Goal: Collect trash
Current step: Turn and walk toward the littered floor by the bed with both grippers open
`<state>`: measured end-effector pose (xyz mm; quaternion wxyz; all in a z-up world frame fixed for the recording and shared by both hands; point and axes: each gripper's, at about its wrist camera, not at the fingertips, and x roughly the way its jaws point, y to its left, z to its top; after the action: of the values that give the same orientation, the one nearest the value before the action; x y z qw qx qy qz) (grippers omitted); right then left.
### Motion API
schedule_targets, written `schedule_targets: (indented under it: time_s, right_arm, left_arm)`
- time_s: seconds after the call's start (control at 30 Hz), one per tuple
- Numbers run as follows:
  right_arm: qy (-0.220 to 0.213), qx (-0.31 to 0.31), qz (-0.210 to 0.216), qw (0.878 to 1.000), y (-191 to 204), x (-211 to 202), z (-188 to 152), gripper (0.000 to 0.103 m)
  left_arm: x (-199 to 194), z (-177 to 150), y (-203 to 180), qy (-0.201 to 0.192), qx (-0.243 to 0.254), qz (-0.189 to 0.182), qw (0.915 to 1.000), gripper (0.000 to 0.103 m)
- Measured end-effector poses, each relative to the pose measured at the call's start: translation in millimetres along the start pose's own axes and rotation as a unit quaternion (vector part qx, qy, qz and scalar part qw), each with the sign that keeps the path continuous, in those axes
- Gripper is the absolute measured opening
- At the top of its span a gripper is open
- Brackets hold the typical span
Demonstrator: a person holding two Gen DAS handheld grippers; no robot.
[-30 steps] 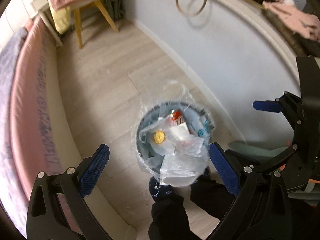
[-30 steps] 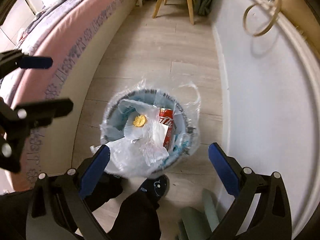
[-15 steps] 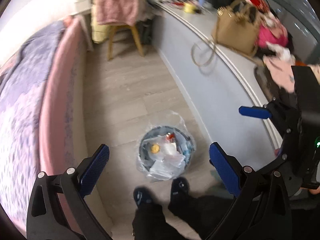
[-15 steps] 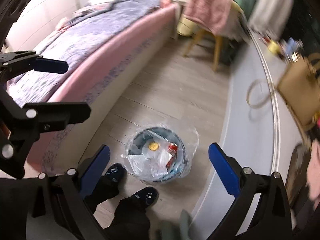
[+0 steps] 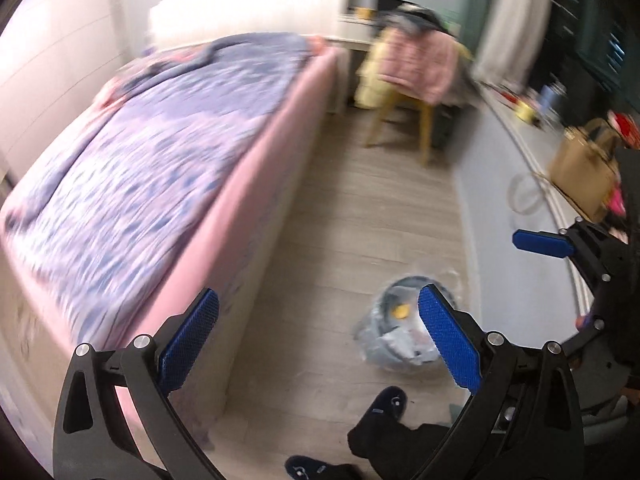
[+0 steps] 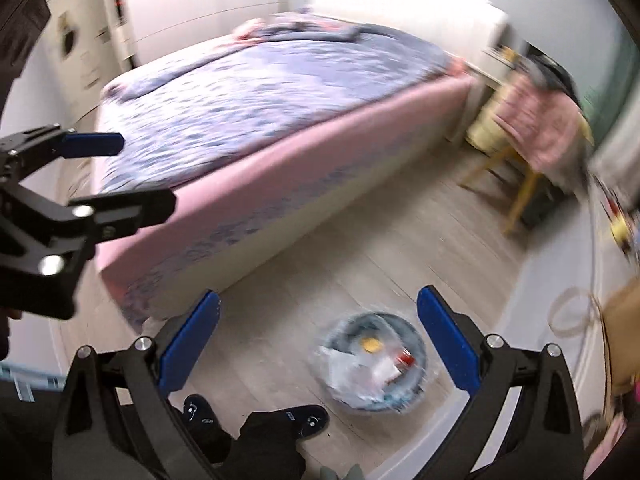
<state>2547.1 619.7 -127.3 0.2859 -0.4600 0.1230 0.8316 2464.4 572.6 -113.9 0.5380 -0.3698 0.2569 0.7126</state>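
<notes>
From my left wrist camera I see the left gripper (image 5: 316,336) spread wide with nothing between its blue pads (image 5: 188,344); it hangs high above the wooden floor (image 5: 360,216); the trash bin (image 5: 400,332), lined with a clear plastic bag and stuffed with crumpled wrappers and a yellow scrap, stands on the floor low in the view, partly behind the right-hand pad and close to the grey-white wall unit (image 5: 516,280); the person's dark slippers (image 5: 386,400) sit just on the near side of it; the bed (image 5: 160,152) with its purple patterned cover and pink edge fills the left side; a yellow-legged chair (image 5: 408,76) draped in pink cloth stands at the far end; a tan handbag (image 5: 584,172) rests on the counter at right; the right gripper (image 5: 560,248) shows at the right edge, one blue pad visible; much of this is blurred.

From my right wrist camera the right gripper (image 6: 318,340) is likewise wide apart and empty; the bin (image 6: 376,364) stands on the floor between its fingers, a red can and white wrappers inside; the slippers (image 6: 256,416) are just left of it; the bed (image 6: 260,100) spans the middle; the left gripper (image 6: 80,176) juts in from the left, fingers parted.
</notes>
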Motion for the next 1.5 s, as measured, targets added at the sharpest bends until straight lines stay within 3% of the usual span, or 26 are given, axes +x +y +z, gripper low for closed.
schedule_targets:
  time_s: [0.2, 0.3, 0.53, 0.77, 0.9, 0.93, 0.97, 1.1, 1.17, 1.27, 1.37, 1.5]
  right_arm:
    - [0.007, -0.083, 0.045, 0.995, 100, 9, 19, 0.096]
    - [-0.006, -0.144, 0.068, 0.987, 162, 8, 30, 0.096]
    - [-0.009, -0.218, 0.124, 0.968, 264, 22, 46, 0.096]
    - [0.008, -0.317, 0.167, 0.934, 353, 48, 58, 0.096]
    - [0.007, -0.369, 0.216, 0.904, 406, 58, 74, 0.096]
    - [0.013, -0.382, 0.226, 0.896, 420, 61, 77, 0.096]
    - [0.019, -0.396, 0.235, 0.887, 434, 63, 80, 0.096]
    - [0.026, -0.433, 0.282, 0.856, 481, 61, 96, 0.096]
    - [0.025, -0.454, 0.304, 0.837, 506, 60, 107, 0.096]
    - [0.025, -0.467, 0.33, 0.82, 544, 59, 122, 0.096]
    - [0.024, -0.472, 0.345, 0.811, 581, 63, 136, 0.096]
    - [0.034, -0.473, 0.357, 0.805, 634, 76, 152, 0.096]
  left_arm:
    - [-41, -68, 86, -0.006, -0.046, 0.067, 0.9966, 0.097]
    - [-69, -101, 131, -0.006, -0.091, 0.094, 0.9914, 0.097]
    - [-132, -174, 216, 0.003, -0.178, 0.164, 0.9702, 0.097]
    - [-170, -238, 285, 0.032, -0.31, 0.238, 0.9199, 0.097]
    - [-181, -257, 322, 0.037, -0.368, 0.261, 0.8917, 0.097]
    - [-183, -261, 331, 0.04, -0.384, 0.268, 0.8825, 0.097]
    - [-188, -268, 346, 0.045, -0.412, 0.28, 0.8659, 0.097]
    - [-209, -274, 373, 0.032, -0.459, 0.319, 0.8288, 0.097]
    - [-225, -281, 390, 0.025, -0.487, 0.341, 0.8036, 0.097]
    - [-247, -290, 411, 0.013, -0.516, 0.362, 0.776, 0.097]
    - [-264, -307, 442, 0.016, -0.53, 0.383, 0.7566, 0.097]
    - [-282, -333, 489, 0.01, -0.544, 0.395, 0.7402, 0.097]
